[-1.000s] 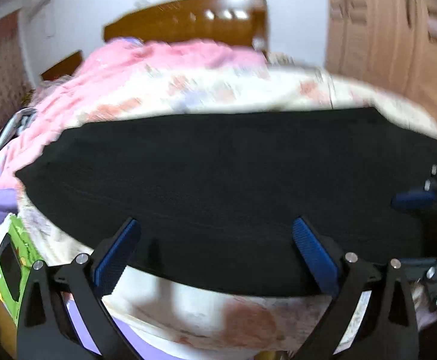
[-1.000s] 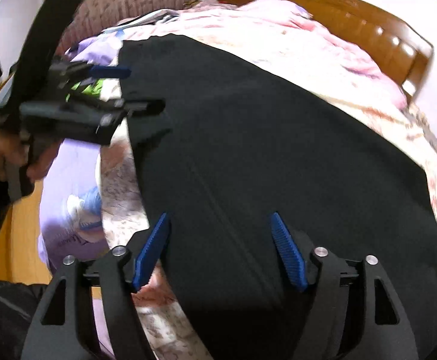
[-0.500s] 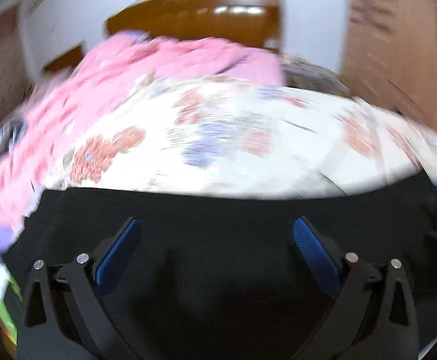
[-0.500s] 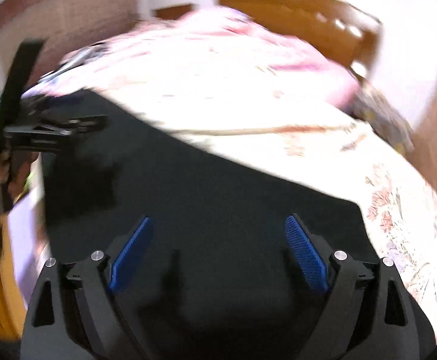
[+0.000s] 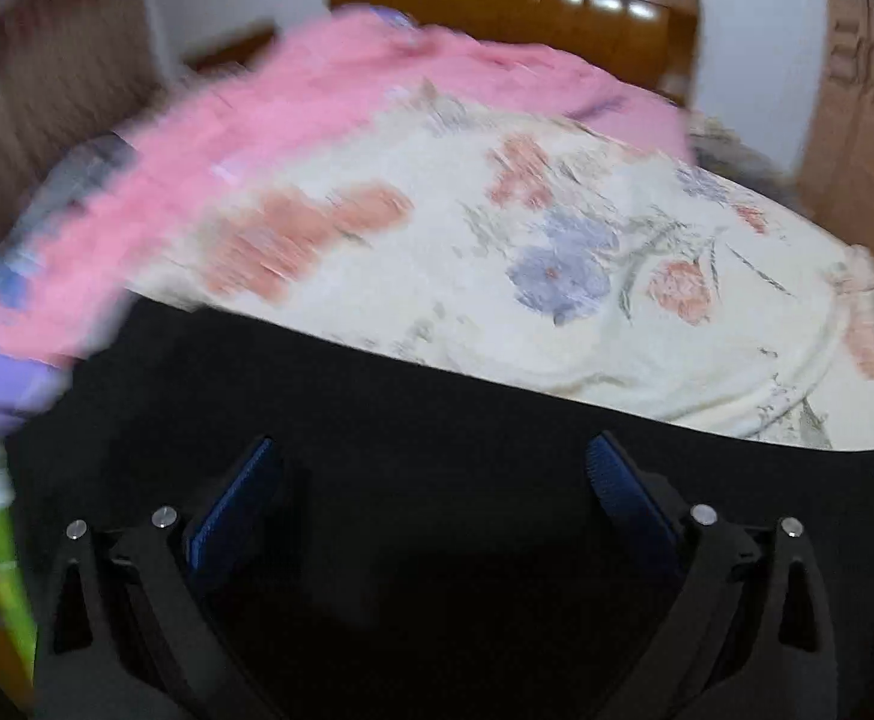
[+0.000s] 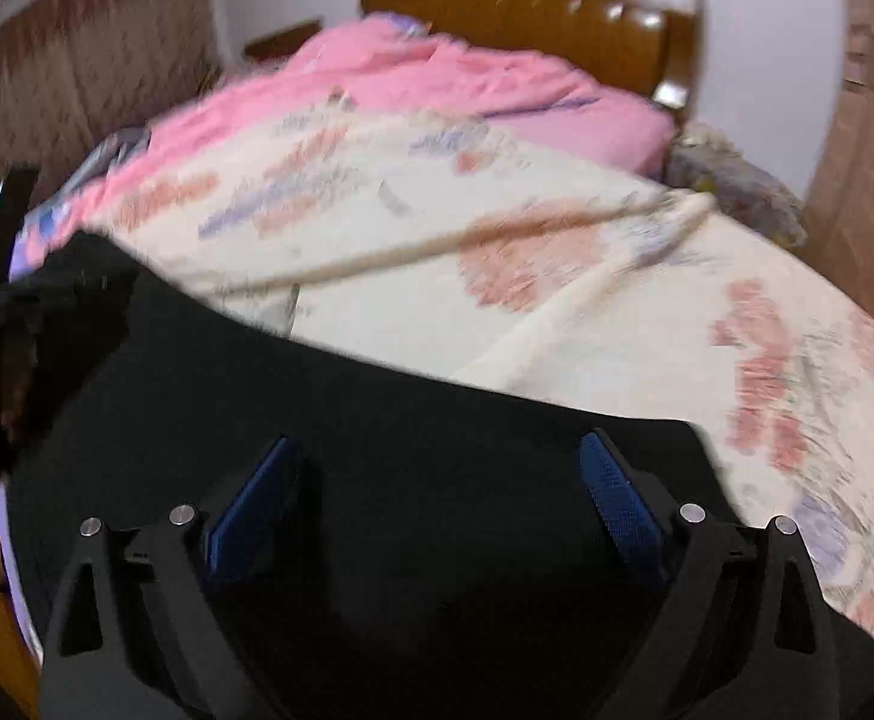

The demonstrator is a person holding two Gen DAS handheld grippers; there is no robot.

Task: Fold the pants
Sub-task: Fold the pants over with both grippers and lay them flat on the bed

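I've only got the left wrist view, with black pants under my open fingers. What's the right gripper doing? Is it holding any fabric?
Observer: No. The right gripper is open. Its jaws have just been opening and no fabric is pinched between them. The black pants lie spread beneath it.
Operator: The pants run off the right side of my picture. Where do they end?
Observer: The right wrist view shows their far right corner, lying on the floral bedspread.
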